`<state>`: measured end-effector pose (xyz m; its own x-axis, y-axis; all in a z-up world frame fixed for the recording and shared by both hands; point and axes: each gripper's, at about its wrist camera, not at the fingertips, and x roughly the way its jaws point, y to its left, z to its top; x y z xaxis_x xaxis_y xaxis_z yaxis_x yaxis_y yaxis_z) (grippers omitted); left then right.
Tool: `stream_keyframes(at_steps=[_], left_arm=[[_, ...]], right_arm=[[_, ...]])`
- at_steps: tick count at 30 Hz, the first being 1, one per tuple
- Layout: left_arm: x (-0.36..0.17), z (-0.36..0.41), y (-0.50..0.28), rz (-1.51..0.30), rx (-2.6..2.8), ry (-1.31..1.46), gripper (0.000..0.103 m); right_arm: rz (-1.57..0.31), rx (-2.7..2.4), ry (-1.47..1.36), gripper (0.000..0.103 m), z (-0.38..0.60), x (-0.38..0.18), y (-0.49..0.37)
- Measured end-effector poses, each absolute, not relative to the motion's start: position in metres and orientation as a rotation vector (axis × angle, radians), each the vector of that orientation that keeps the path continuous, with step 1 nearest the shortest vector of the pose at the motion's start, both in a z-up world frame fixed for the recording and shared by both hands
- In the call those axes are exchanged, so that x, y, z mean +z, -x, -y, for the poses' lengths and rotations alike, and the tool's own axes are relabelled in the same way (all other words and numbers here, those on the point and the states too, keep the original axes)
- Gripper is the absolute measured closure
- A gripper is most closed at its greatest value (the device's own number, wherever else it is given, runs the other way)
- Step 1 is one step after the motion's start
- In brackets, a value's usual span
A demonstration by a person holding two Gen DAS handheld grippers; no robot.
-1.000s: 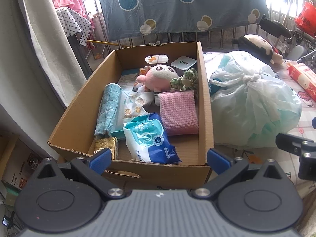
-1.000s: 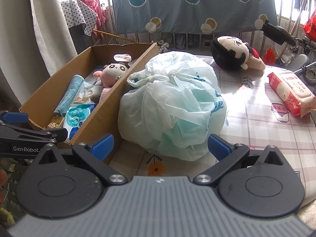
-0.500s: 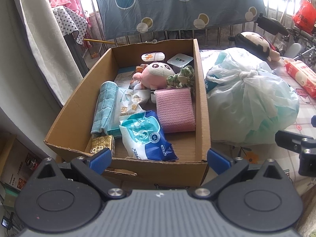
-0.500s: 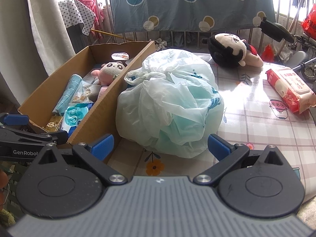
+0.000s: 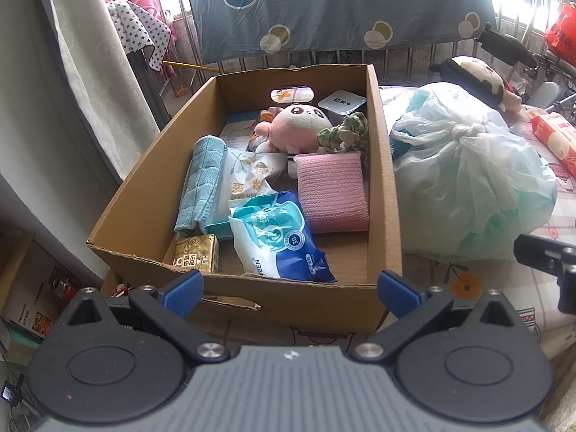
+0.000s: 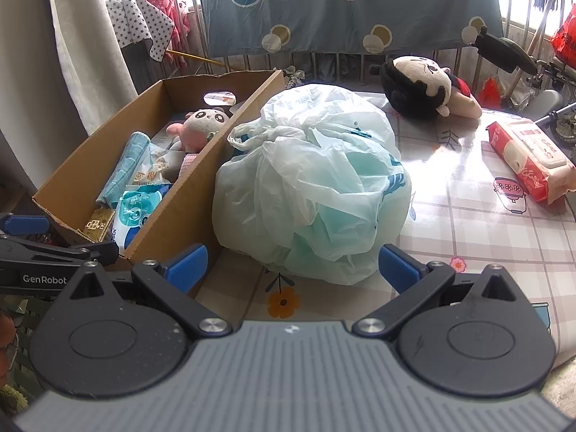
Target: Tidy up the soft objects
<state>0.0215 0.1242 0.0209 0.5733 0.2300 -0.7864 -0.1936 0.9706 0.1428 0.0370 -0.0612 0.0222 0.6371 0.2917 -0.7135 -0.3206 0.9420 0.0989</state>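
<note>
My left gripper [image 5: 289, 284] and right gripper [image 6: 292, 261] both stand released, empty. Cardboard box [image 5: 383, 194] lies ahead of my left gripper; tied plastic bag [image 6: 316, 187] just ahead of my right.

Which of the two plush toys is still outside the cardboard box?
The black-haired doll, lying on the tablecloth behind the plastic bag. The pink panda plush already sits inside the box.
</note>
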Motion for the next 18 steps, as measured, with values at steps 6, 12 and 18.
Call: stream_keyframes(at_steps=[6,12,18], left_arm=[[0.0214,-0.1248,-0.0221,-0.926,0.251,-0.043,0.000],[0.0215,-0.1248,-0.0220,-0.926,0.248,-0.043,0.000],[0.0220,-0.1244,-0.0226,-0.924,0.245,-0.044,0.000]], right_arm=[[-0.805,0.346,0.037,0.001,0.0617,0.0218,-0.0372],[-0.811,0.349,0.038,0.001,0.0615,0.0216,-0.0381],[-0.811,0.347,0.035,0.001,0.0620,0.0216,-0.0391]])
